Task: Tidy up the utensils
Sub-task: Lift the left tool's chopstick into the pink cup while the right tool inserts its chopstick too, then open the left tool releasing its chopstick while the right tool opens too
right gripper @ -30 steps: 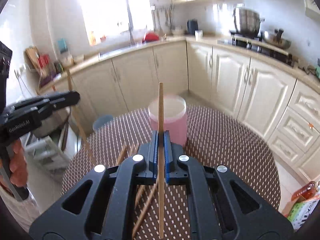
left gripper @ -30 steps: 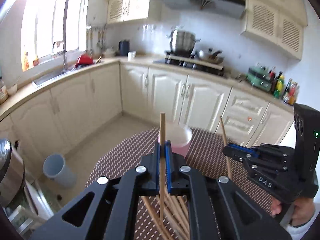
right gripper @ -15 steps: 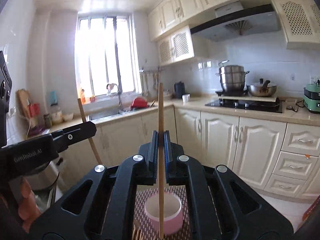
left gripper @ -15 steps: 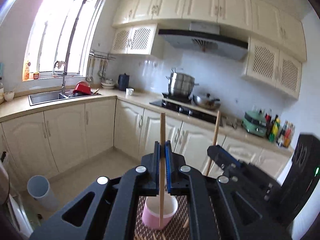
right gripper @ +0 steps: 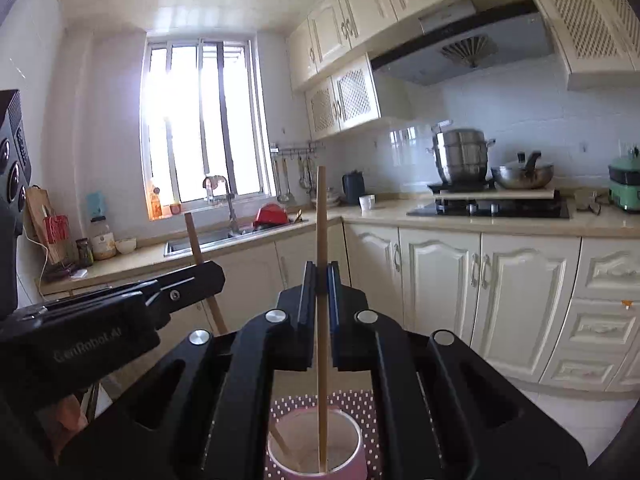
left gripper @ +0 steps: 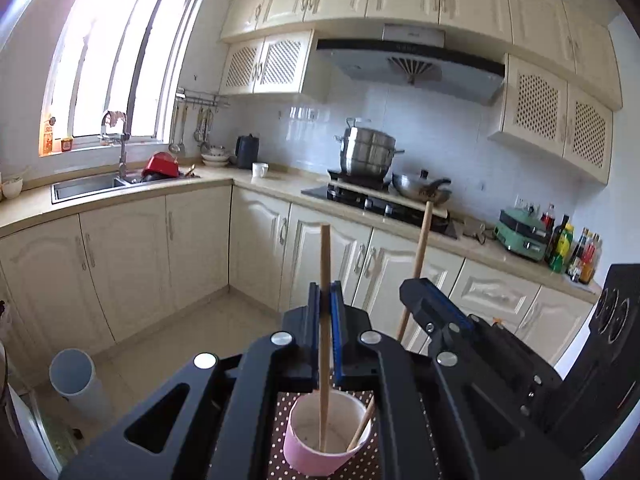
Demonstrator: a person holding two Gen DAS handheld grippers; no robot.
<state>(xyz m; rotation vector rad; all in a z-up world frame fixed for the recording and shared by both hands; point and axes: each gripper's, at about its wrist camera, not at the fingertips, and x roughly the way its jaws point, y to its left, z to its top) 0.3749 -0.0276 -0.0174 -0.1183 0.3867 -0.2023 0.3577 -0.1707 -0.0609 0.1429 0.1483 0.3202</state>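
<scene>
A pink cup (left gripper: 324, 438) stands on the brown dotted mat (left gripper: 282, 404), below both grippers. My left gripper (left gripper: 325, 300) is shut on a wooden chopstick (left gripper: 325, 280) held upright, its lower end inside the cup. My right gripper (right gripper: 319, 284) is shut on another chopstick (right gripper: 321, 240), also upright with its lower end in the cup (right gripper: 316, 444). In the left wrist view the right gripper (left gripper: 416, 292) and its chopstick (left gripper: 420, 240) show at the right. In the right wrist view the left gripper (right gripper: 208, 276) and its chopstick (right gripper: 194, 236) show at the left.
Cream kitchen cabinets (left gripper: 192, 256) run behind, with a sink (left gripper: 88, 186), a stove with pots (left gripper: 368, 160) and bottles (left gripper: 576, 248) on the counter. A grey bin (left gripper: 74, 376) stands on the floor at the left.
Both grippers have tilted up from looking down at the table to level, and came over the cup. Both chopstick ends now reach into the cup.
</scene>
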